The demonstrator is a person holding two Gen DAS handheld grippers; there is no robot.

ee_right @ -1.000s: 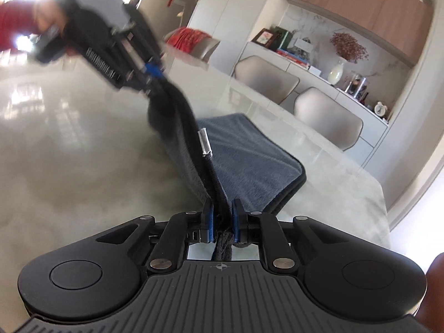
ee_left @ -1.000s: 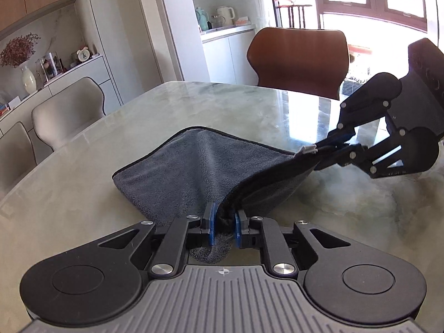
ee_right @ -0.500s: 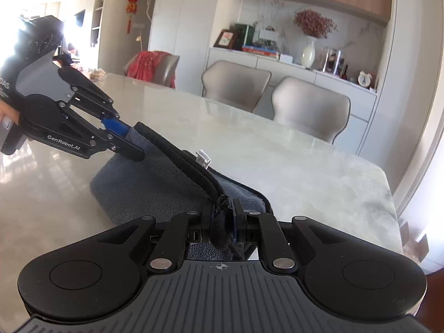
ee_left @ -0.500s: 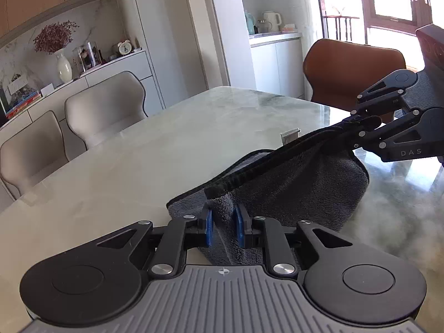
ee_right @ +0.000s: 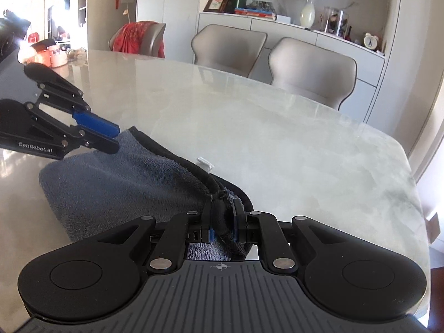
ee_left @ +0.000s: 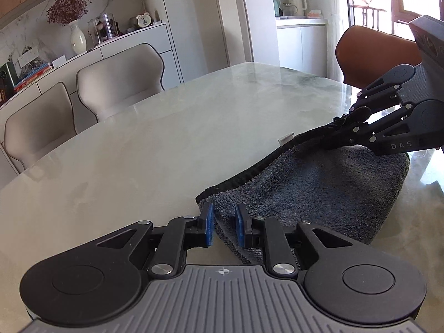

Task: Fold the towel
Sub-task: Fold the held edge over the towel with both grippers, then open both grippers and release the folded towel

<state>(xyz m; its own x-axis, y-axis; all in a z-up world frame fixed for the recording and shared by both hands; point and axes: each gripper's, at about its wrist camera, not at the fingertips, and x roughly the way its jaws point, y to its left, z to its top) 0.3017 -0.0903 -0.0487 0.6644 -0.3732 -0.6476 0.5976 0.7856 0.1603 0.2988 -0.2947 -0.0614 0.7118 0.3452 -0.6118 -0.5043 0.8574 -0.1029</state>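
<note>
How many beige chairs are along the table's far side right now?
2: a nearer beige chair and a second to its left, both tucked against the marble table. More may sit out of frame.

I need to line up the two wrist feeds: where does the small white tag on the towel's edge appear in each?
Left wrist: white tag right of centre, on the towel hem leading to the right claw.
Right wrist: white tag near centre, beyond the hem.
Shared landmark: the white vase on the sideboard.
</note>
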